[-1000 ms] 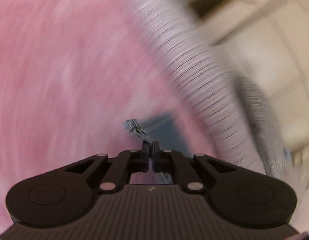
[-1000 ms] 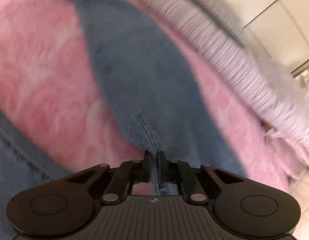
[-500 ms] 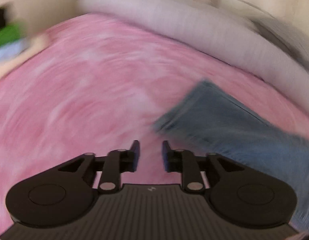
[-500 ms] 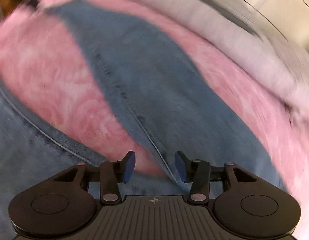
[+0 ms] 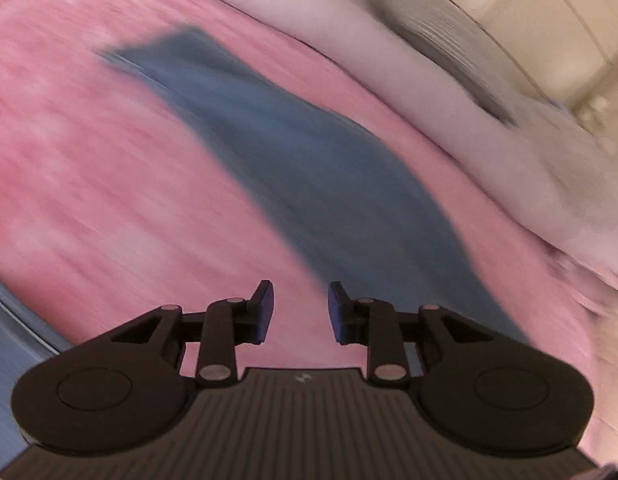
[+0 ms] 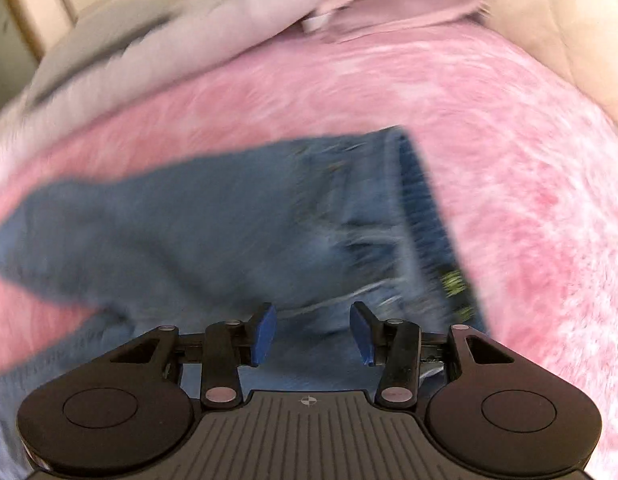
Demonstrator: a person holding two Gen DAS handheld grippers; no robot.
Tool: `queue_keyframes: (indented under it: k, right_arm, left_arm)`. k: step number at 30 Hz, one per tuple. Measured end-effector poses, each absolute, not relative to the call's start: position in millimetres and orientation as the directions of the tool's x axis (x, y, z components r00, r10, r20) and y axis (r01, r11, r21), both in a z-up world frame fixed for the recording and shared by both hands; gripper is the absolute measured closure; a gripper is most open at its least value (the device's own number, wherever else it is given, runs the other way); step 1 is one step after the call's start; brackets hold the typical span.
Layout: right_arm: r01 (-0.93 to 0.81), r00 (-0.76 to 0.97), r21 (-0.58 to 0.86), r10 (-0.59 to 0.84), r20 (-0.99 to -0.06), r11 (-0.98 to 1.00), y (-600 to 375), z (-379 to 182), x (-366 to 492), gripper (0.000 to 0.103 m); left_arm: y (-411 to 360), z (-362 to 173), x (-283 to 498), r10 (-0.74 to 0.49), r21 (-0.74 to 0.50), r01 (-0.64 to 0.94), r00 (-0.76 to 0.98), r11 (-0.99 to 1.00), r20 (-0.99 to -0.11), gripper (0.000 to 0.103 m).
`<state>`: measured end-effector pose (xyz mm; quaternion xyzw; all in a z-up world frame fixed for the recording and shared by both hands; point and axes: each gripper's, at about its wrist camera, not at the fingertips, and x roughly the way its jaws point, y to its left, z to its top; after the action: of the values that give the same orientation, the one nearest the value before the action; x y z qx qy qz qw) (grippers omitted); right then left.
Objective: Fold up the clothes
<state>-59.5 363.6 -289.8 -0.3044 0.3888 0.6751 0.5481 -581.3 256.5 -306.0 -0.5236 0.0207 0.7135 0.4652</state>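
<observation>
A pair of blue jeans (image 6: 237, 216) lay flat on a pink fluffy blanket (image 6: 509, 152), and both pictures were smeared by motion. In the right wrist view the waistband end, with a darker inner band and a small greenish label, lay to the right, and the legs ran off to the left. The right gripper (image 6: 313, 334) hung just above the denim near the waistband, its blue-padded fingers (image 6: 263, 332) spread apart with nothing between them. Whether the pads touched the cloth could not be told.

In the left wrist view one jeans leg (image 5: 309, 168) stretched from the near right to its hem at the far left. The left gripper (image 5: 300, 312) hovered over bare pink blanket just beside that leg's near edge, its fingers apart and empty.

Along the far side a pale grey quilt (image 5: 409, 80) lay bunched in a long roll, close to the leg's far edge. In the right wrist view a pink pillow (image 6: 389, 4) sat at the far end behind the quilt. Cream cupboard doors (image 5: 549, 12) stood beyond the bedding. Open blanket spread to the left of the leg and to the right of the waistband.
</observation>
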Motion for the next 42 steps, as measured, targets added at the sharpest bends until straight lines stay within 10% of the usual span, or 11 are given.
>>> queue_keyframes:
  k: [13,16,20,22,24,29,32,37,42]
  right_arm:
    - [-0.811,-0.571,0.559,0.442,-0.692,-0.172,505,-341,46,0.057]
    - [-0.757,-0.646,0.622,0.376,-0.664,-0.201,528,-361,41,0.101]
    - [-0.691,-0.699,0.661,0.501,-0.510,-0.292,511,-321,61,0.101]
    - [-0.755,-0.597,0.647,0.512,-0.618,-0.101,513,-340,86,0.101]
    - [-0.786,-0.524,0.616,0.463,-0.715,0.061,519,-362,100,0.101]
    - [-0.727,-0.597,0.685,0.543,-0.591,-0.054,520,-347,98,0.100]
    - [-0.862,-0.454,0.506,0.455,-0.767,-0.007,530,-362,83,0.097]
    - [-0.785,-0.505,0.617,0.522,-0.688,0.053,512,-338,102,0.052]
    - [-0.761,-0.580,0.648,0.422,-0.697,0.026,459,-337,120,0.051]
  left_arm:
    - [337,-313,-417,0.648,-0.462,-0.720,0.023,-0.517,-0.761,0.079]
    - [342,-315,-412,0.634,-0.445,-0.711,-0.002,-0.545,-0.773,0.079]
    - [343,-317,-412,0.616,-0.399,-0.738,-0.029,-0.545,-0.787,0.079]
    - [345,-321,-410,0.600,-0.381,-0.746,-0.032,-0.547,-0.799,0.079]
    - [349,-328,-407,0.580,-0.369,-0.747,-0.026,-0.552,-0.814,0.079]
    - [361,-336,-399,0.578,-0.344,-0.795,-0.009,-0.499,-0.816,0.079]
    - [366,-339,-398,0.570,-0.332,-0.808,-0.007,-0.487,-0.821,0.079]
    - [358,-328,-402,0.589,-0.335,-0.813,-0.011,-0.476,-0.808,0.079]
    - [330,-320,-398,0.581,-0.360,-0.794,0.011,-0.490,-0.814,0.079]
